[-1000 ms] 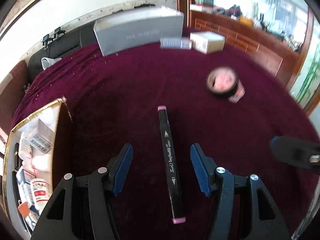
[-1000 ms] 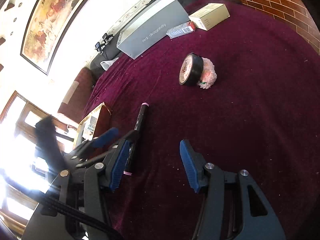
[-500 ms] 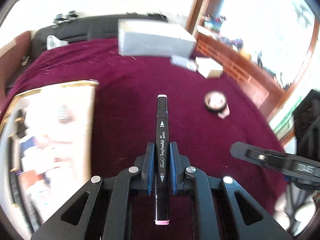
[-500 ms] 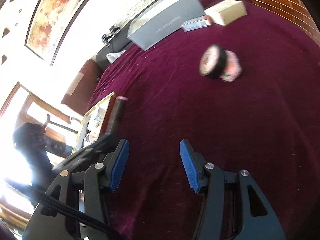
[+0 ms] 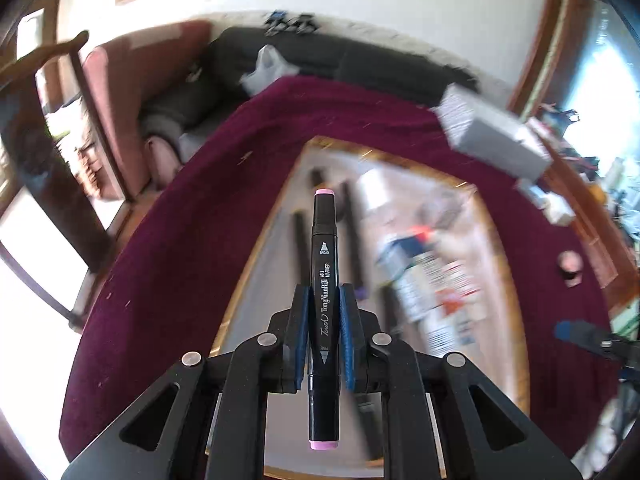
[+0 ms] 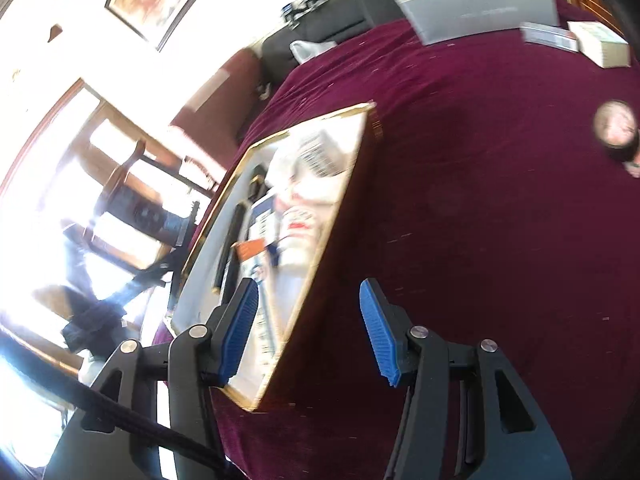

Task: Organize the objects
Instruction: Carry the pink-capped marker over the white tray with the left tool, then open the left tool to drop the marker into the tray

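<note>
My left gripper (image 5: 323, 294) is shut on a black art marker (image 5: 323, 280) with pink end caps, which it holds in the air over the gold-rimmed box (image 5: 256, 240). Other black markers (image 5: 352, 232) and several small packets lie blurred inside that box. In the right wrist view my right gripper (image 6: 308, 292) stands open with nothing between its fingers, above the near corner of the same box (image 6: 344, 200). A black tape roll (image 6: 616, 128) lies on the maroon cloth (image 6: 480, 220) at the far right.
A long grey carton (image 6: 476, 4), a small white box (image 6: 604, 46) and a slim packet (image 6: 548, 36) sit at the cloth's far edge. A black sofa (image 5: 360, 60) and a wooden chair (image 5: 52, 92) stand beyond the table. My right gripper's tip (image 5: 588, 334) shows at the right edge.
My left gripper shut on the marker, lifted it off the cloth and carried it left over the box. My right gripper swung left toward the box, still open.
</note>
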The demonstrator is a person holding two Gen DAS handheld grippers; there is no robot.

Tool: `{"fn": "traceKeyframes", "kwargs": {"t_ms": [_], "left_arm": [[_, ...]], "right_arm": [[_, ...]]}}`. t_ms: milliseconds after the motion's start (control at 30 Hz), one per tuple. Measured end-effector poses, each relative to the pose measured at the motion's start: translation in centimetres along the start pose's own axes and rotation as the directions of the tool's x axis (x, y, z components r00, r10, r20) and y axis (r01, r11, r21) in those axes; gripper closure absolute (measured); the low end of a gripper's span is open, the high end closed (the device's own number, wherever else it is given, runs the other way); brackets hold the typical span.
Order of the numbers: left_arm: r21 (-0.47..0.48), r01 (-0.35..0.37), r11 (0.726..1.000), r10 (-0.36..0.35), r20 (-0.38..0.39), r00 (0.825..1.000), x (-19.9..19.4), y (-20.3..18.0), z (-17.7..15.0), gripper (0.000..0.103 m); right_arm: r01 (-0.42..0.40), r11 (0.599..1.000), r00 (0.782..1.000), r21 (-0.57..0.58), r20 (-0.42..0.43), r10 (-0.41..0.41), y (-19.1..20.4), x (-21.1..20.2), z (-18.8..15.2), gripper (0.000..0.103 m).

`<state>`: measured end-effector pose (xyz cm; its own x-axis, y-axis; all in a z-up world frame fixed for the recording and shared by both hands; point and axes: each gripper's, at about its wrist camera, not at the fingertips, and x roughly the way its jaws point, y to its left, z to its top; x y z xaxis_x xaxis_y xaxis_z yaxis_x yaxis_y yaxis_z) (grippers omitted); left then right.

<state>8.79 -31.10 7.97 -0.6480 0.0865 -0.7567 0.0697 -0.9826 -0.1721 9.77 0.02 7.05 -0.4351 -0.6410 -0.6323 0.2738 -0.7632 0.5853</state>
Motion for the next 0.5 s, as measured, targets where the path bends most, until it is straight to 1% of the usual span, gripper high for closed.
{"fn": "traceKeyframes", "kwargs": {"t_ms": [67,167,267,367,433,500], "left_arm": [[-0.011,-0.02,1.0,0.019,-0.024,1.0,1.1,0.7,-0.6,0.091],[-0.014,-0.046,0.999,0.045,-0.036,0.998,2.2,0.8,-1.0,0.091],[-0.024,-0.052,0.998,0.05,-0.05,0.997,3.0,0.9,-1.5,0.091],[-0.029,-0.051,0.998,0.05,-0.034,0.998,3.0,0.9,-1.6,0.091],[-0.045,-0.041,0.998,0.04,-0.032,0.999,3.0,1.1,-1.6,0.09],[-0.048,-0.034,0.998,0.034,-0.019,0.999,2.9,1.1,-1.5,0.083]], "right_arm": [[0.003,1.0,1.0,-0.023,-0.011,-0.003,1.0,0.7,-0.2,0.051],[0.008,0.999,1.0,-0.042,-0.022,-0.009,1.6,1.3,-0.4,0.051],[0.011,0.999,1.0,-0.046,-0.027,-0.012,1.7,1.7,-0.4,0.051],[0.014,0.999,0.999,-0.044,-0.029,-0.015,1.6,1.3,-0.7,0.051],[0.017,0.999,0.999,-0.048,-0.036,-0.018,2.0,1.3,-0.8,0.051],[0.021,0.998,0.999,-0.052,-0.04,-0.024,2.3,1.4,-0.9,0.051]]}}
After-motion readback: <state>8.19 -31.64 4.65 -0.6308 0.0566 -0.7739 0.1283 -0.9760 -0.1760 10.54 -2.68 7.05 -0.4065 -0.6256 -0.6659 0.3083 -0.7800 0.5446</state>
